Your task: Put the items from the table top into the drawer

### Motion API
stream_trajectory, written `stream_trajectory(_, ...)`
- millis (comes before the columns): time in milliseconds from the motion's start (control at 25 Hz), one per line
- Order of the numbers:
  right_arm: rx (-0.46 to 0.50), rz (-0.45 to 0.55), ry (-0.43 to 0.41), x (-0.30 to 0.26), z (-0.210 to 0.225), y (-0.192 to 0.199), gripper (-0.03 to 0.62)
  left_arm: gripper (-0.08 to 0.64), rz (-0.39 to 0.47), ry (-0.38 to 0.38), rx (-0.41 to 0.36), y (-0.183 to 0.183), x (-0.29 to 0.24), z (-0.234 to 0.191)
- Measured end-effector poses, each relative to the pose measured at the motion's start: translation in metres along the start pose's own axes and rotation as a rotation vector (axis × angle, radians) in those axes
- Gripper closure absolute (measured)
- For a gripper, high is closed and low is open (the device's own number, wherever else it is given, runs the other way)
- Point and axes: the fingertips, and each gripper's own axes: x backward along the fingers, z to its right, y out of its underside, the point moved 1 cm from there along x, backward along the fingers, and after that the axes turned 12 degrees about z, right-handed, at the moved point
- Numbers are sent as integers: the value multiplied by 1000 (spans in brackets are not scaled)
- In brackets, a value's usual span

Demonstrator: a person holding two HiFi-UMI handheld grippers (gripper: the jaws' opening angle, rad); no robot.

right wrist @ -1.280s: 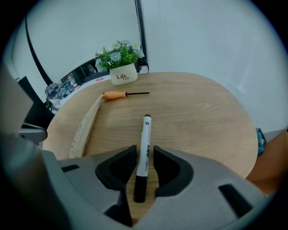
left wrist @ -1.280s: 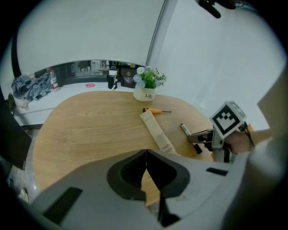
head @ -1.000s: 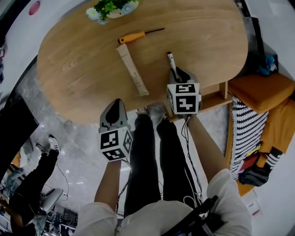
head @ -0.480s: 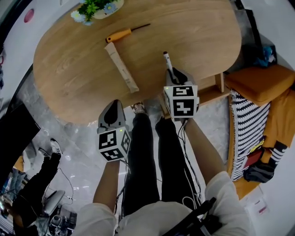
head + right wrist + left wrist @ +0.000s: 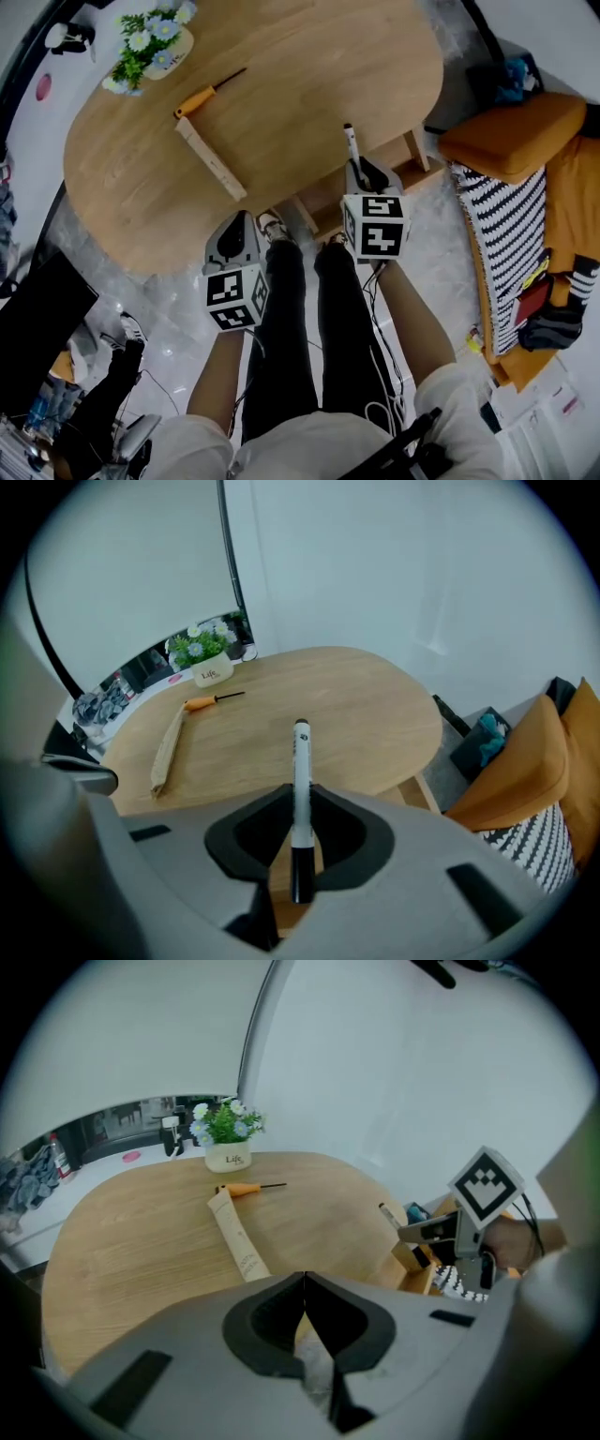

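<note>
Wooden table, carrying step: the right gripper, fingers clamped on a white marker above the near edge, must next lower it into the open drawer. The left gripper has its fingers together, empty. Screwdriver and tube wait on top.

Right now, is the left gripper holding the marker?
No, the marker is clamped in the right gripper; the left gripper is shut on nothing.

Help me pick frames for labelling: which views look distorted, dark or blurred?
Head view: fisheye bows the table rim; dim but sharp. Left gripper view: black corners, the left gripper soft up close, table sharp. Right gripper view: same black corners, marker crisp.
</note>
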Motion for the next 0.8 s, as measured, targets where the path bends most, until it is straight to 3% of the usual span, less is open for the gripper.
stream_trajectory(480,-295,4,218,50,82,56,534,551,-42,198,-177,-2,-28,83)
stream_trajectory(800,-505,60,264,59,98,66,534,551,-69,266,-248,5,-29,106)
